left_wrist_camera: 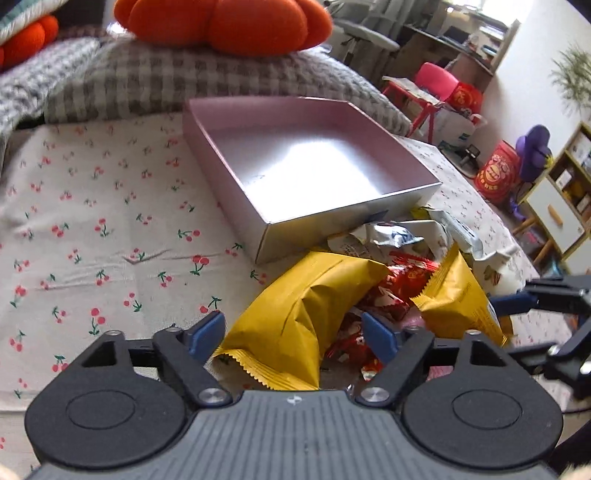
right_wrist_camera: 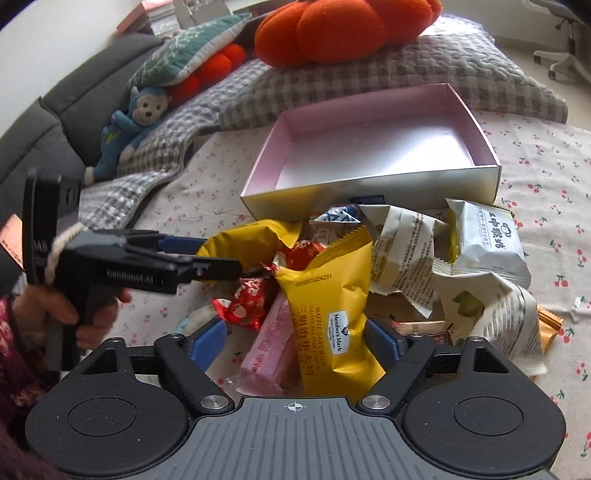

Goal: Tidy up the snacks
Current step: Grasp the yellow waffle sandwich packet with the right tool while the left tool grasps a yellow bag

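Observation:
A heap of snack packs lies on the cherry-print cloth in front of an open pink box (left_wrist_camera: 314, 218) (right_wrist_camera: 369, 188), which has nothing in it. My left gripper (left_wrist_camera: 293, 334) is open and straddles a yellow pack (left_wrist_camera: 295, 306); its right pad stands clear of the pack over red candies (left_wrist_camera: 402, 280). From the right wrist view the left gripper (right_wrist_camera: 210, 256) reaches in from the left at that yellow pack (right_wrist_camera: 251, 240). My right gripper (right_wrist_camera: 295, 343) is open around a yellow waffle sandwich pack (right_wrist_camera: 332, 295) and a pink pack (right_wrist_camera: 269, 343). One of its fingers (left_wrist_camera: 511, 304) shows beside the second yellow pack (left_wrist_camera: 454, 299).
White packs (right_wrist_camera: 487, 240) and an orange-brown pack (right_wrist_camera: 550, 325) lie to the right of the heap. Behind the box are a checkered quilt (right_wrist_camera: 369, 74), an orange pumpkin cushion (left_wrist_camera: 221, 22) and a blue monkey plush (right_wrist_camera: 125, 136). A hand (right_wrist_camera: 55, 306) holds the left gripper.

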Demonstrator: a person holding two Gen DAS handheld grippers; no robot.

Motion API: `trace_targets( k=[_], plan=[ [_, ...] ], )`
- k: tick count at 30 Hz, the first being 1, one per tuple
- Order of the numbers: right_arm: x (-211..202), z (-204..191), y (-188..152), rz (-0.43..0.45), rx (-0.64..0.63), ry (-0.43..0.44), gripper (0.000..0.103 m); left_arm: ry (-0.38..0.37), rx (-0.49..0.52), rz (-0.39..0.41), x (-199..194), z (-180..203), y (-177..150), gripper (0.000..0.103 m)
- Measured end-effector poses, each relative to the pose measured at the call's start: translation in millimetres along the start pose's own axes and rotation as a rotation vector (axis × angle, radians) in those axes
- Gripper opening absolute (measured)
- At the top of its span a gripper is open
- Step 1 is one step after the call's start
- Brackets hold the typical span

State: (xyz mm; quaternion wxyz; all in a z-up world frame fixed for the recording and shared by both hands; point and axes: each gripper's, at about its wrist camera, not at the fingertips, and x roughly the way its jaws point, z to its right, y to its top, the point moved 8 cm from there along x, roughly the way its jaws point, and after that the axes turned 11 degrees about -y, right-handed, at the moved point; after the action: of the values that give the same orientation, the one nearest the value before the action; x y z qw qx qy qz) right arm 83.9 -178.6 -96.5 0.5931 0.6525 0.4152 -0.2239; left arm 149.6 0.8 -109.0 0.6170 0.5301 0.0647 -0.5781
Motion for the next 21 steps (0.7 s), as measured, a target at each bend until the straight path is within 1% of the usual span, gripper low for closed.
trace_targets(
  k=[1, 3, 5, 7, 9, 11, 14, 18, 21],
  plan=[
    [1.5, 1.1, -0.6, 0.004, -0.006, -0.013, 0.072, 0.002, -0.015, -0.004, 0.7, -2.3, 0.4, 0.076],
    [5.8, 4.0, -1.4, 0.0, -0.008, -0.038, 0.056, 0.007, -0.025, -0.01, 2.4, -5.5, 0.6, 0.075],
    [9.9, 7.3, -3.1, -0.01, -0.006, -0.054, 0.049, 0.005, -0.032, -0.023, 5.6, -7.9, -0.3, 0.073],
    [12.2, 7.0, -5.2, -0.016, -0.023, -0.062, 0.049, 0.001, -0.033, -0.046, 9.5, -8.6, -0.7, 0.072],
    [13.9, 4.8, -7.6, -0.021, -0.048, -0.072, 0.049, 0.004, -0.026, -0.052, 9.6, -6.8, 0.1, 0.072],
    [14.8, 3.2, -9.6, -0.02, -0.067, -0.086, 0.049, 0.003, -0.029, -0.05, 9.4, -6.1, -0.2, 0.07],
    [15.1, 3.3, -10.1, -0.02, -0.068, -0.1, 0.043, 0.013, -0.02, -0.041, 10.0, -4.0, -0.3, 0.063],
    [14.7, 5.2, -9.2, -0.023, -0.05, -0.124, 0.041, 0.045, 0.008, -0.035, 9.4, -0.5, -0.6, 0.057],
    [13.6, 4.5, -9.1, -0.025, -0.045, -0.124, 0.04, 0.05, -0.008, -0.033, 7.4, 0.7, 0.2, 0.053]
  ],
)
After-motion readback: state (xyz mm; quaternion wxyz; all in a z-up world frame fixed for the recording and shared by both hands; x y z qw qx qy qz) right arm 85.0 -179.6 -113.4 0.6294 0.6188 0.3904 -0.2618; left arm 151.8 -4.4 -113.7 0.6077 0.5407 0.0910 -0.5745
